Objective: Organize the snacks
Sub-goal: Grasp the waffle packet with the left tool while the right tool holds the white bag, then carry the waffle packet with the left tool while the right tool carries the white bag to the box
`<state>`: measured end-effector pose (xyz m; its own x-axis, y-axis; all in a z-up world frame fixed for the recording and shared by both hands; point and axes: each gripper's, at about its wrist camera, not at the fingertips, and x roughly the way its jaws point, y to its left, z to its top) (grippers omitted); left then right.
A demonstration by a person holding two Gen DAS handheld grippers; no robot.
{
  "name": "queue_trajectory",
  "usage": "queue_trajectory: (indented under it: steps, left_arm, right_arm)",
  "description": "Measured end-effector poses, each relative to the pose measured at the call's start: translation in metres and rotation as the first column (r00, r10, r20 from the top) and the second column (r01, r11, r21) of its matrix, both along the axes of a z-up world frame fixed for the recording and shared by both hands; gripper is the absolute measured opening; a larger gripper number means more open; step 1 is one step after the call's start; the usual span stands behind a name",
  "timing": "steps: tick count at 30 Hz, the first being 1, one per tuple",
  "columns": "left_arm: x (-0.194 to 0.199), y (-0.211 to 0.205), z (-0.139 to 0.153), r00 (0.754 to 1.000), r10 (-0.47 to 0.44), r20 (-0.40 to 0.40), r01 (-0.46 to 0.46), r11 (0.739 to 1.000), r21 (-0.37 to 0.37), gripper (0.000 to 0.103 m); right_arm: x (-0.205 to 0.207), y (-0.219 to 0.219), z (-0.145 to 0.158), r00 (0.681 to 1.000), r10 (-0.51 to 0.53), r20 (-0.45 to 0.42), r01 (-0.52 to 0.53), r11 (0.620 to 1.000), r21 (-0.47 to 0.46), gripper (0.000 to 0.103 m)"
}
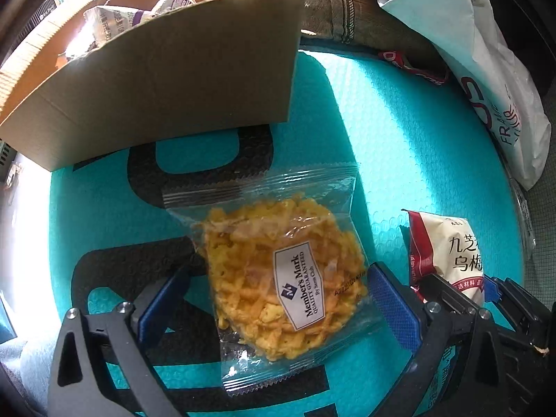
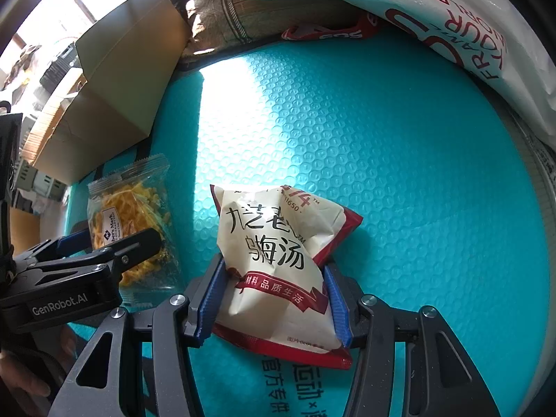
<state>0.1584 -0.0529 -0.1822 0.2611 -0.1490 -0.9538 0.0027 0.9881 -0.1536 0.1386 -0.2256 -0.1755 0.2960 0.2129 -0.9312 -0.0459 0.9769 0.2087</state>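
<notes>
Two claws over snack packets on teal bubble-textured mat (image 1: 399,146)

Left claw (image 1: 278,299) wide around clear packet of yellow crisps (image 1: 278,271), lying left; right claw (image 2: 274,299) gripping white-and-red pouch (image 2: 274,257); brown cardboard box (image 1: 156,80) far left.

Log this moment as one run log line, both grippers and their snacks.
left gripper: open around clear cracker packet | right gripper: shut on white plum soup packet | both on teal mat

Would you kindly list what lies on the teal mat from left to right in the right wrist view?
Cardboard box → clear packet of yellow snack → white and red snack pouch → white plastic bag.
</notes>
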Motion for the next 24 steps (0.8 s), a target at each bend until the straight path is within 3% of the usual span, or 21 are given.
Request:
queue_trajectory:
  steps: [10, 18, 24]
  left_arm:
    - [0.011, -0.016, -0.007, 1.000, -0.027, -0.007, 0.027, 1.000, -0.004, 0.103]
    - [0.023, -0.031, -0.019, 0.999, -0.049, -0.018, 0.051, 0.993, 0.108, 0.103]
    - [0.025, -0.036, -0.024, 0.998, -0.056, -0.021, 0.058, 0.992, 0.111, 0.102]
  right_arm:
    - [-0.002, 0.005, -0.002, 0.999, 0.031, 0.022, -0.030, 0.999, -0.025, 0.055]
    - [-0.003, 0.014, -0.004, 0.999, 0.036, 0.037, -0.034, 0.997, -0.065, 0.058]
    - [-0.004, 0.016, -0.005, 0.998, 0.044, 0.048, -0.040, 0.995, -0.087, 0.058]
